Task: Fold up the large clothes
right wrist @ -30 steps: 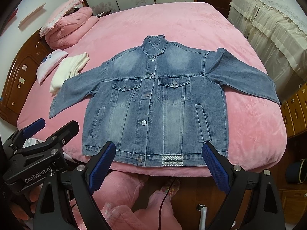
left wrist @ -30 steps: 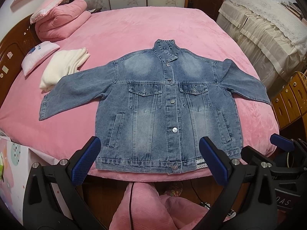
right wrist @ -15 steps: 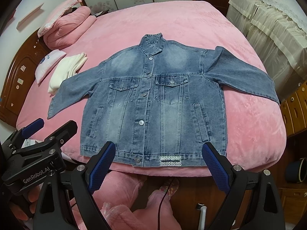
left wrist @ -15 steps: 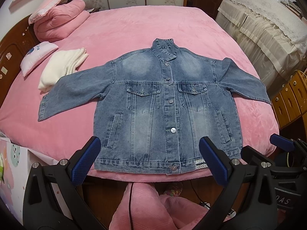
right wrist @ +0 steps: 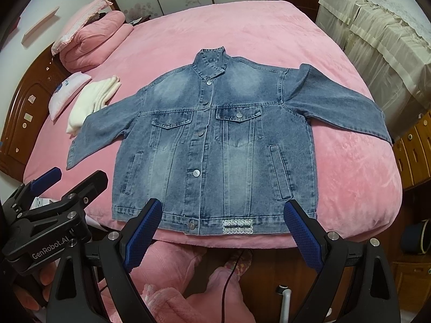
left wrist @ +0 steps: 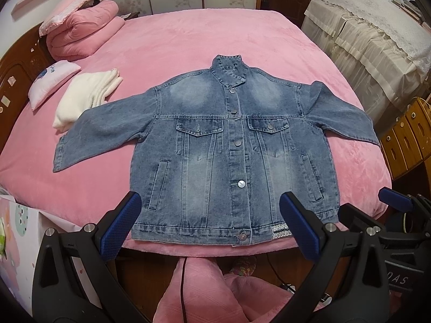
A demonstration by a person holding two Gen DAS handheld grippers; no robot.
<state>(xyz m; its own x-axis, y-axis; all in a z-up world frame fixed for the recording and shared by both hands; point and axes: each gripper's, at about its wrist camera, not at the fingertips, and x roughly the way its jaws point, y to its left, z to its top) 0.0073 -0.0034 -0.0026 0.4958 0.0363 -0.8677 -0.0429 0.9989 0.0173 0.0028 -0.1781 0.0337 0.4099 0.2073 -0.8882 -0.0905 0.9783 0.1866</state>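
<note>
Above jacket [left wrist: 229,145] hem, both grippers wide, seemingly empty

Bare pink bedspread [left wrist: 204,40] beyond the collar and beside both sleeves, denim jacket [left wrist: 231,148] covering the near middle, folded white cloth [left wrist: 86,94] touching the left cuff, small pillow [left wrist: 51,80] and rolled quilt [left wrist: 80,35] crowding the far left corner

Faded blue denim jacket [left wrist: 231,150]: paler washed patches on chest and front panels, silver metal buttons, white patterned label at near hem. Plush pink bedspread [left wrist: 188,40]: uniform pink. Folded cream-white towel [left wrist: 86,94] far left. Small white pillow [left wrist: 52,79], pink edging, blue print. Rolled pink quilt [left wrist: 80,35] beyond. Left gripper [left wrist: 210,223], right gripper [right wrist: 229,228]: black frames, blue textured pads. Cream lace-trimmed covers [left wrist: 377,35] right.
</note>
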